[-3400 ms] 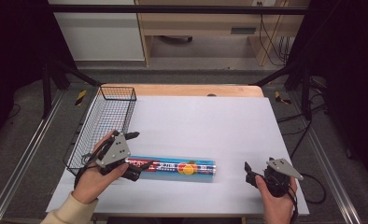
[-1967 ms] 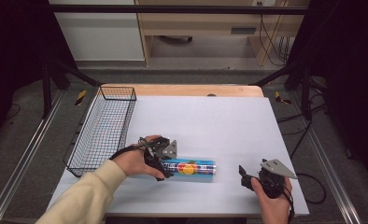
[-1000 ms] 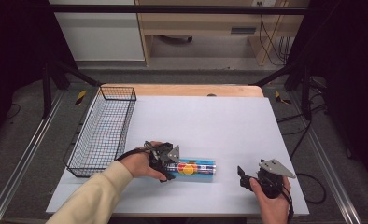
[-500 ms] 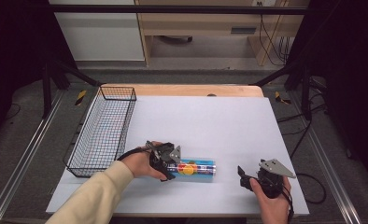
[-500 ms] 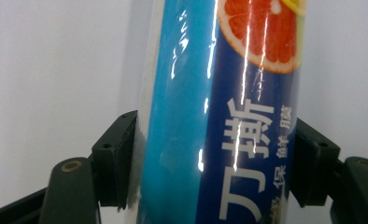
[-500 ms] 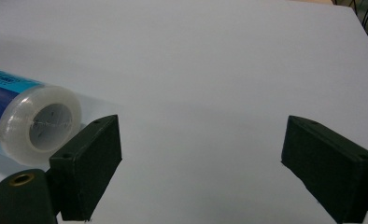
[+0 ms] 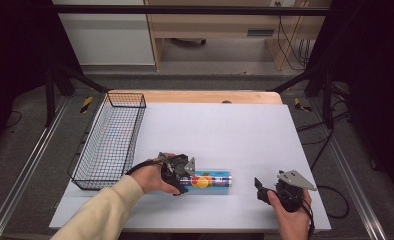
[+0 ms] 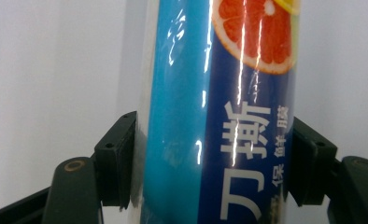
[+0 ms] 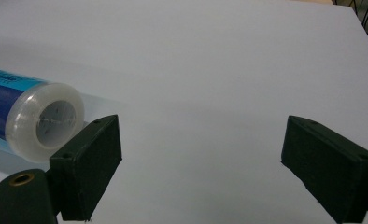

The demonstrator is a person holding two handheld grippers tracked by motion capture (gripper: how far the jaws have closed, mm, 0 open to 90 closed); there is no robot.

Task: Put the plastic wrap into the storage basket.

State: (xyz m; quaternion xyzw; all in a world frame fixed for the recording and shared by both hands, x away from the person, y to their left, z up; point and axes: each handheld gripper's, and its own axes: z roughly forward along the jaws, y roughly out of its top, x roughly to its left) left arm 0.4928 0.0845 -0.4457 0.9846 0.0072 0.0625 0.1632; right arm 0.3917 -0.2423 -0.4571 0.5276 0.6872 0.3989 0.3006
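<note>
Left hand-held gripper had just closed on the cling-film roll, not yet lifted toward the wire basket; right hand-held gripper waited apart.

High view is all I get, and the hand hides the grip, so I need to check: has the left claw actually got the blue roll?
Observer: Yes. The left claw has just been closing, and both pads press the sides of the blue roll.
Operator: And the right claw?
Observer: The right claw is open with nothing between its jaws; the roll's clear hollow end lies just outside one jaw.
Operator: Any print?
Observer: A cut citrus slice and white Chinese characters.
</note>
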